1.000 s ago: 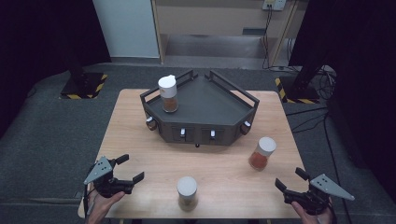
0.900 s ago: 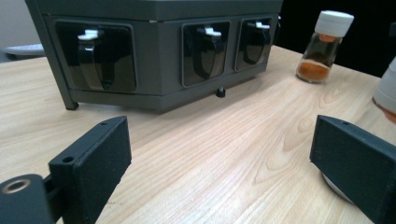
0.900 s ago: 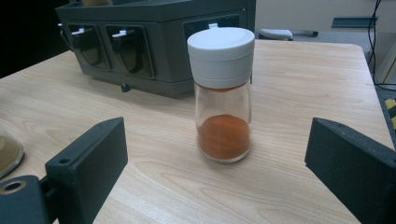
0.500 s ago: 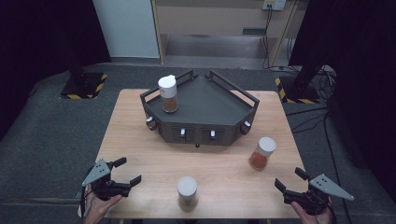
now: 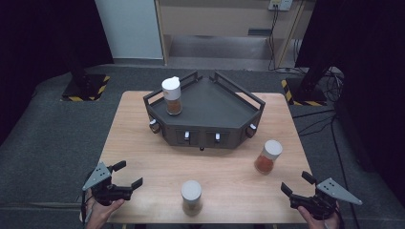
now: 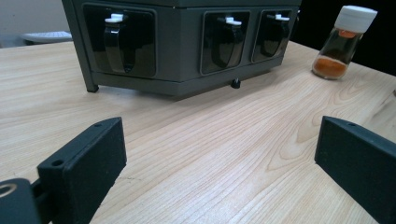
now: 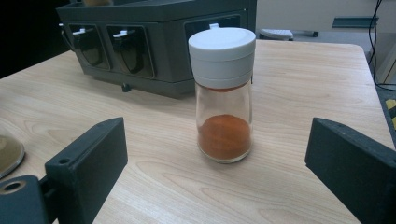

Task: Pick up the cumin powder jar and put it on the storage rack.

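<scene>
Hovering at the near left corner of the wooden table [image 5: 143,157], the left gripper [image 5: 128,174] is held in a hand [image 5: 101,210] with its jaws spread wide and nothing between them; in the left gripper view they frame bare wood and point toward the front of the dark grey rack [image 6: 177,42]. That rack [image 5: 210,112], a low angular tray with a railed top, sits at the far middle of the table, and its front face carries recessed slots with white-tipped black parts inside. On its top, at the left corner, stands an upright spice jar [image 5: 172,95] with a white cap and brown contents. Near the front edge of the table, between the two grippers, a second jar [image 5: 191,196] stands upright. To the right of the rack's front, a third jar [image 5: 268,156] of orange powder stands on the wood; in the right gripper view this orange-powder jar [image 7: 224,93] sits ahead of the jaws, apart from both. At the near right corner the right gripper [image 5: 295,184] is likewise spread open and empty.
</scene>
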The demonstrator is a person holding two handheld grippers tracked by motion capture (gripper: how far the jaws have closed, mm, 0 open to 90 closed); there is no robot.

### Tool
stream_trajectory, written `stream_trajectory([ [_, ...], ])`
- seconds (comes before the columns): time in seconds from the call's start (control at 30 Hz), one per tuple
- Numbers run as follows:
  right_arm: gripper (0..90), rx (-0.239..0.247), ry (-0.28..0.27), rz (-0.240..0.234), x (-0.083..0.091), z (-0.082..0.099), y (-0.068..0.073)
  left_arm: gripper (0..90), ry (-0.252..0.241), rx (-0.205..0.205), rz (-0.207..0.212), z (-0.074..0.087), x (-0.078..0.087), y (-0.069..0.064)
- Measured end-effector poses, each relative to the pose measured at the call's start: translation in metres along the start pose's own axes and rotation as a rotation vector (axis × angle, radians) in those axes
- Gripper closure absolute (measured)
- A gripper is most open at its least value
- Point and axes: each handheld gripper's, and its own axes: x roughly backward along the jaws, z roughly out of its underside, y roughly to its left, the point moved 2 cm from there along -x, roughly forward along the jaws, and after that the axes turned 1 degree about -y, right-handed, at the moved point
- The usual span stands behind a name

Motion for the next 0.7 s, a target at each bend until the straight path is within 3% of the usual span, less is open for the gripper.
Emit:
stream_trajectory([
  [0.47,2.6,0.001,0.002,-0.013,-0.002,-0.004,0.002,1.3,-0.003,0.014,-0.022,0.001,0.003,-0.002],
  [0.7,2.4,0.010,0.003,-0.060,-0.004,-0.015,0.004,1.1,-0.005,0.030,-0.023,0.002,0.002,-0.001],
])
